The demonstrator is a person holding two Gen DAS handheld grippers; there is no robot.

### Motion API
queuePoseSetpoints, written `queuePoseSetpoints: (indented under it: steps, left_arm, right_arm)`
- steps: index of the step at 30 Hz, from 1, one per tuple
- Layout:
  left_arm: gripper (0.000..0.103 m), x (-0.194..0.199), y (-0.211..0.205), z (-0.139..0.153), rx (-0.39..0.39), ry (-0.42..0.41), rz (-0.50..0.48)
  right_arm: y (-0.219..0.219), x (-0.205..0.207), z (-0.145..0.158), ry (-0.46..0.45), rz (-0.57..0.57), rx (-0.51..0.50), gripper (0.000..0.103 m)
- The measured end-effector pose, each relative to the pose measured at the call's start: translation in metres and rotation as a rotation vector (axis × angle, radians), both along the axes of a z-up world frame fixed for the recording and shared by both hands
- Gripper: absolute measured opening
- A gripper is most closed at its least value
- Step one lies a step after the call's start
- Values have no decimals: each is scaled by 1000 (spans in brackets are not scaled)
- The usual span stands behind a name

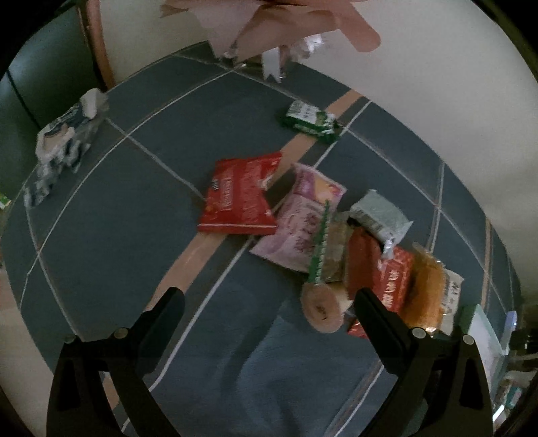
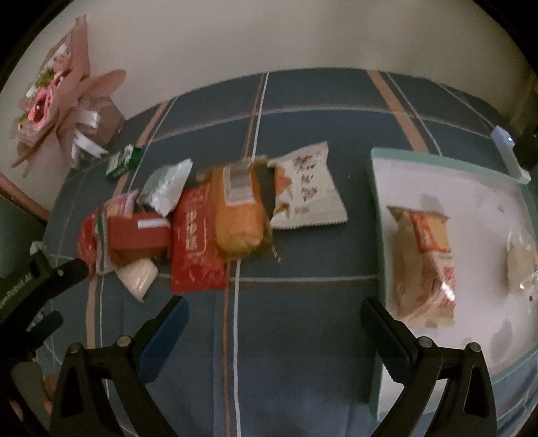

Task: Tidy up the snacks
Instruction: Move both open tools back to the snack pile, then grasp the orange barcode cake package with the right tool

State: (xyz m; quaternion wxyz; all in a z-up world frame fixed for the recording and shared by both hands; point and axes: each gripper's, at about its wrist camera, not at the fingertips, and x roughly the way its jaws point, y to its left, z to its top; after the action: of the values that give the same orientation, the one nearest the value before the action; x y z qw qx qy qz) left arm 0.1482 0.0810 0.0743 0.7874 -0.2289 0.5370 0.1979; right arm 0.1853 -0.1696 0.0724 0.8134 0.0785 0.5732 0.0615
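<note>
black fingers (image 2: pixel 168 322), blue pads, silver screws

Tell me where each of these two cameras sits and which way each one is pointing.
Left wrist view: sits on the left gripper, open, looking down across the blue plaid tablecloth at a flat red snack packet; only its black fingers show.
Right wrist view: sits on the right gripper, open, facing the white tray with a teal rim; its fingers show, with the left gripper at the left edge.
Shared: the orange wrapped cake and the pink paper bouquet.
</note>
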Motion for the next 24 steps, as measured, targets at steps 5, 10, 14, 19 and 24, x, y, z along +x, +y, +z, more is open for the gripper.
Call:
queuePoseSetpoints:
  steps: [5, 10, 14, 19, 24]
  left_arm:
    - [101, 11, -7, 8, -26, -43, -54]
    - [101, 24, -15, 12, -59, -71, -81]
    - [101, 33, -20, 12, -63, -75, -103]
    - [101, 40, -24, 10, -70, -82, -123]
    - [100, 44, -28, 5, -101, -89, -135]
  right_arm:
    - [-8, 14, 5, -21, -26, 26, 102]
    - [-16, 24, 14, -43, -31, 34, 96]
    - [-17, 32, 23, -73, -35, 64, 93]
    - [-11, 43, 30, -107, -11, 74, 83]
    - [4, 52, 23, -108, 37, 78, 71]
